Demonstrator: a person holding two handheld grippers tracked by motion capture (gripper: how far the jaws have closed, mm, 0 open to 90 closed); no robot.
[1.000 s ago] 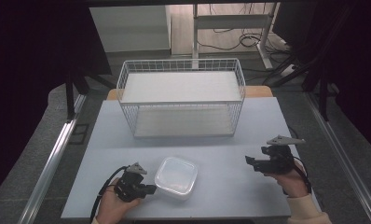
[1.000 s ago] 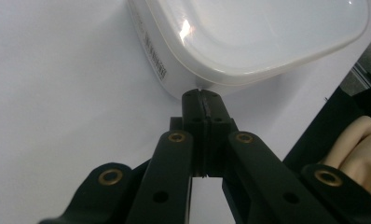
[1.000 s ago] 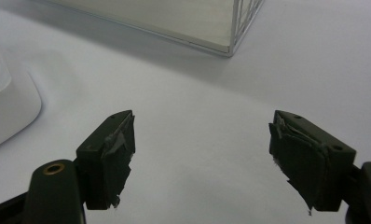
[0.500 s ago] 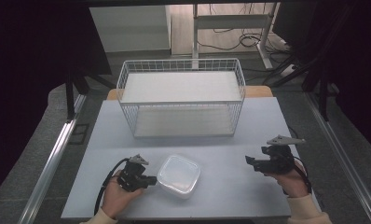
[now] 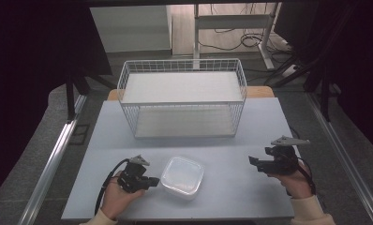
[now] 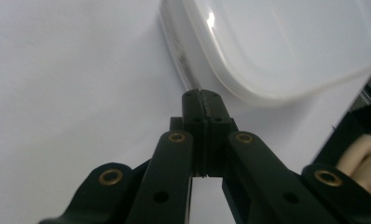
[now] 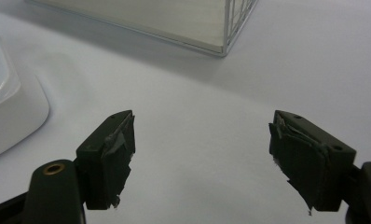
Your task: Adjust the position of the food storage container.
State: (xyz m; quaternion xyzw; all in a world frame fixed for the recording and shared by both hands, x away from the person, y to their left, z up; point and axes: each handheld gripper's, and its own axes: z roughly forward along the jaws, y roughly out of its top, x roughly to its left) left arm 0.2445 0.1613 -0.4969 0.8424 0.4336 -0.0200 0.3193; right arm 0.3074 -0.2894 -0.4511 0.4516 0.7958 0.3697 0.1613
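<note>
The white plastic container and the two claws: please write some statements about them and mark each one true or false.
1. The left claw is shut. True.
2. The right claw is shut. False: its jaws stand wide apart.
3. The plastic container lies inside the wire basket. False: it lies on the table, in front of the basket.
4. The left claw's tip is close to the container's edge. True.
5. The container has its lid on. True.

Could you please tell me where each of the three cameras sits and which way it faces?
High view: above the person's side, looking forward and down on the table; both hands with tongs show.
Left gripper view: on the left tongs, shut, facing the plastic container.
Right gripper view: on the right tongs, open, facing the wire basket.
All three share the container.
</note>
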